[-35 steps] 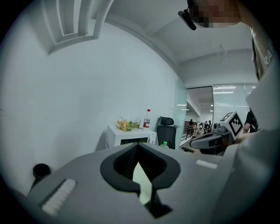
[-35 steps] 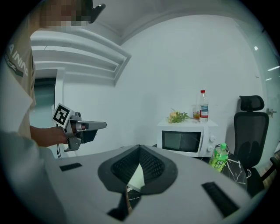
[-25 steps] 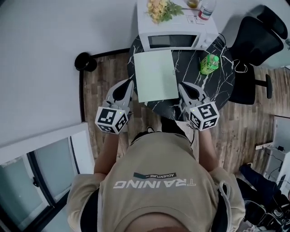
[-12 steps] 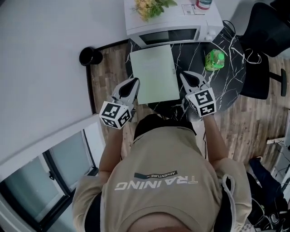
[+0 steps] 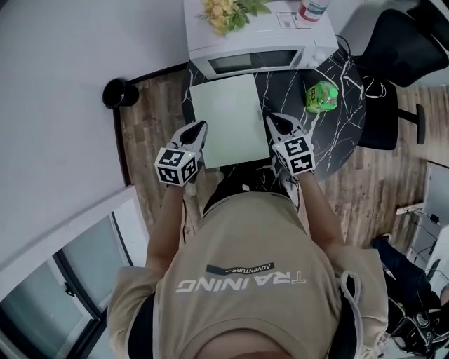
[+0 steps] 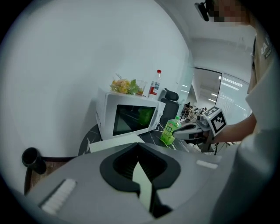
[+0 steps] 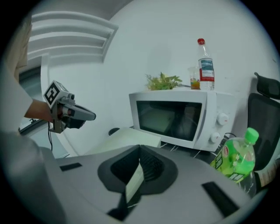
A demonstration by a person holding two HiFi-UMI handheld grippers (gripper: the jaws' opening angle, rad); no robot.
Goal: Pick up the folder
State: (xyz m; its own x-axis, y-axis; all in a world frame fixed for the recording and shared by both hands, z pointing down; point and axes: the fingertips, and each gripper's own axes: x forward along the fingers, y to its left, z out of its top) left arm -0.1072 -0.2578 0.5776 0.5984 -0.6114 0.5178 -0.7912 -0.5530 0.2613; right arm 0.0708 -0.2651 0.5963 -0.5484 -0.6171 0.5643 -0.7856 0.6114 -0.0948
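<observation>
A pale green folder (image 5: 228,119) lies flat on the round black marble table (image 5: 337,137), in front of the microwave. My left gripper (image 5: 198,128) hangs at the folder's left edge, near its front corner, jaws shut and empty. My right gripper (image 5: 270,119) sits at the folder's right edge, also shut with nothing in it. Whether either tip touches the folder I cannot tell. In the left gripper view the folder (image 6: 116,143) shows just beyond the shut gripper (image 6: 139,153). The right gripper view shows the folder (image 7: 131,136) ahead of the shut gripper (image 7: 140,153).
A white microwave (image 5: 252,49) stands at the table's back with flowers (image 5: 224,10) and a bottle (image 7: 205,65) on top. A green bottle (image 5: 320,96) stands right of the folder. A black office chair (image 5: 400,63) is at the right, a black round object (image 5: 116,92) on the floor at left.
Both grippers have come down and forward from in front of the table to the folder's two side edges. Their jaws stayed shut.
</observation>
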